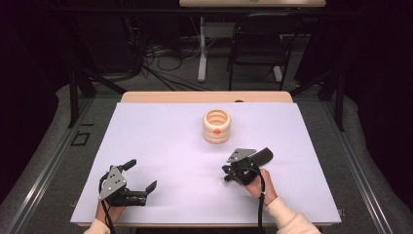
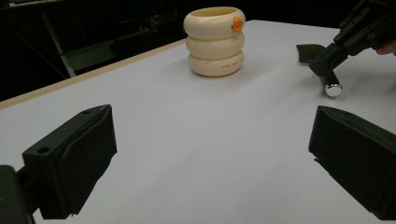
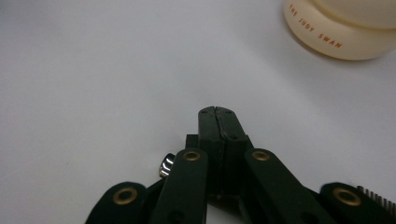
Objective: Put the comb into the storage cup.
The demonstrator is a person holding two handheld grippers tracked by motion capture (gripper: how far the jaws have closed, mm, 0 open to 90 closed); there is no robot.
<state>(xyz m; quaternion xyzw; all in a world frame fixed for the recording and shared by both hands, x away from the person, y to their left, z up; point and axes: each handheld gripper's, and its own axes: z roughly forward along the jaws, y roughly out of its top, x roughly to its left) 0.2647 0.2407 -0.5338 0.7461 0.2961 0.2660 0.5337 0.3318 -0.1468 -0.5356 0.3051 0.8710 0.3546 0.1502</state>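
A cream ribbed cup (image 1: 216,126) with an orange dot stands upright past the middle of the white table (image 1: 170,141). At the near left, my left gripper (image 1: 142,174) rests with its jaws wide open and nothing between them; in its own view the left gripper (image 2: 212,158) faces the cup (image 2: 215,41). Nearer than the cup and to the right, my right gripper (image 1: 227,176) points down at the table. Its jaws (image 3: 215,114) are pressed flat together. A small shiny metal cylinder (image 2: 333,87) lies right under them, its end (image 3: 165,165) poking out beside the linkage. I cannot tell whether it is pinched.
A dark flat piece (image 2: 309,51) lies on the table just beyond the right gripper. The table's wooden far edge (image 1: 204,96) borders a dark floor with cables, a chair (image 1: 258,44) and a table leg.
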